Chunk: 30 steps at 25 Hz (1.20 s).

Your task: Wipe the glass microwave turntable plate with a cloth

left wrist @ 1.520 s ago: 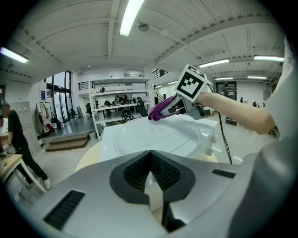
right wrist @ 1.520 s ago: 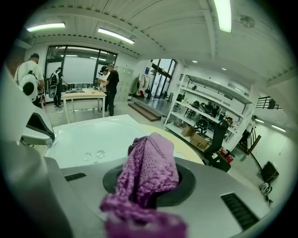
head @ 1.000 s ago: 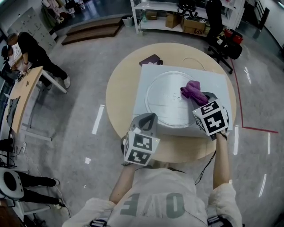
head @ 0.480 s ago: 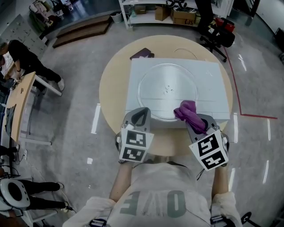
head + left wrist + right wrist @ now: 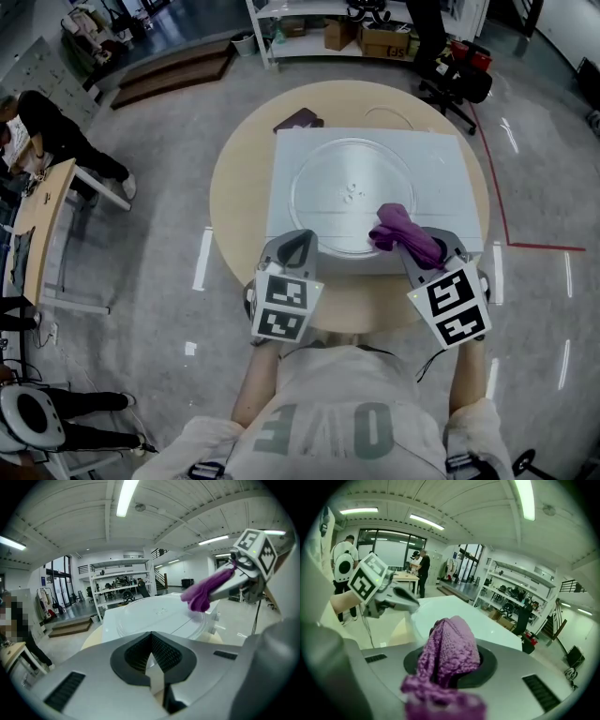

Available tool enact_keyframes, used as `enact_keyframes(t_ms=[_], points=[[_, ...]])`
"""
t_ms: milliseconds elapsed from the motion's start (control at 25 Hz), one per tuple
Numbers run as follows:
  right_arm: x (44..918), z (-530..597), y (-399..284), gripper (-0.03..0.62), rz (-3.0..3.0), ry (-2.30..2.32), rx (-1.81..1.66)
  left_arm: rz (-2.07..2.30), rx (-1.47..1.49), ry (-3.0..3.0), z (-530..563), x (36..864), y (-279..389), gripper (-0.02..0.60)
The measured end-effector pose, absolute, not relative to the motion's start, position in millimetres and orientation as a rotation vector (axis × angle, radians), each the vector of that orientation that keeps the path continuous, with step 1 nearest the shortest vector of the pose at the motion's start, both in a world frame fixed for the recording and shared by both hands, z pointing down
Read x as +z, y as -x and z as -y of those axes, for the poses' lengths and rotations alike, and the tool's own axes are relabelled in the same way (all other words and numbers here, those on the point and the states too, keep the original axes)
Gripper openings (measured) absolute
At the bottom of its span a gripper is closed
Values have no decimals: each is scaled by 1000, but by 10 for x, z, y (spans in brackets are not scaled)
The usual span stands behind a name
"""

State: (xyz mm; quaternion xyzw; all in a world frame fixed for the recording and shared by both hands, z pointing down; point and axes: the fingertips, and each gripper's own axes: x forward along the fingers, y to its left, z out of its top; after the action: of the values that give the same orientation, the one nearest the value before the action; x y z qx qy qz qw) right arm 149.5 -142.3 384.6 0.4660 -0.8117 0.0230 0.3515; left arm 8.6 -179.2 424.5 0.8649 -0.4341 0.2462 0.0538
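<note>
The clear glass turntable plate (image 5: 349, 192) lies flat on a white box (image 5: 441, 159) on the round wooden table (image 5: 239, 187). My right gripper (image 5: 419, 246) is shut on a purple cloth (image 5: 397, 225), which hangs over the plate's near right rim and looks slightly above the glass. In the right gripper view the cloth (image 5: 450, 648) bunches out of the jaws. From the left gripper view I see the cloth (image 5: 204, 590) above the plate (image 5: 154, 616). My left gripper (image 5: 302, 239) sits at the box's near edge, shut with nothing in it (image 5: 152, 660).
A dark purple flat object (image 5: 298, 119) lies on the table behind the box's far left corner. An office chair (image 5: 459, 80) and shelves (image 5: 319, 28) stand beyond the table. A person (image 5: 47, 122) bends over a desk at far left.
My right gripper has drawn the cloth back from the plate's right middle to its near right rim. The left gripper has stayed at the box's near edge.
</note>
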Motion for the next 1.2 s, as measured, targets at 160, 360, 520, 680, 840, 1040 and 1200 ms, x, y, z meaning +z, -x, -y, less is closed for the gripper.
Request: enact_keyframes(t_ms=[160, 360, 520, 680, 840, 1040, 1200], points=[[3572, 2164, -1755, 49, 2082, -1353, -11, 1315, 739, -2624, 1788, 4278, -110, 3], [3642, 2920, -1846, 49, 2030, -1376, 31, 1306, 735, -2622, 1773, 4250, -99, 3], [3870, 3083, -1908, 49, 1977, -1337, 76, 1306, 725, -2618, 1780, 4281, -122, 3], [3926, 2878, -1893, 48, 1985, -1330, 89, 1315, 718, -2615, 1788, 4303, -109, 3], [3988, 2464, -1919, 48, 1989, -1338, 90, 1316, 711, -2620, 1793, 4295, -123, 3], [4001, 1857, -1858, 49, 2031, -1384, 120, 1324, 708, -2625, 1808, 4279, -122, 3], [4053, 1468, -1795, 48, 2059, -1381, 173, 1318, 721, -2638, 1823, 4245, -132, 3]])
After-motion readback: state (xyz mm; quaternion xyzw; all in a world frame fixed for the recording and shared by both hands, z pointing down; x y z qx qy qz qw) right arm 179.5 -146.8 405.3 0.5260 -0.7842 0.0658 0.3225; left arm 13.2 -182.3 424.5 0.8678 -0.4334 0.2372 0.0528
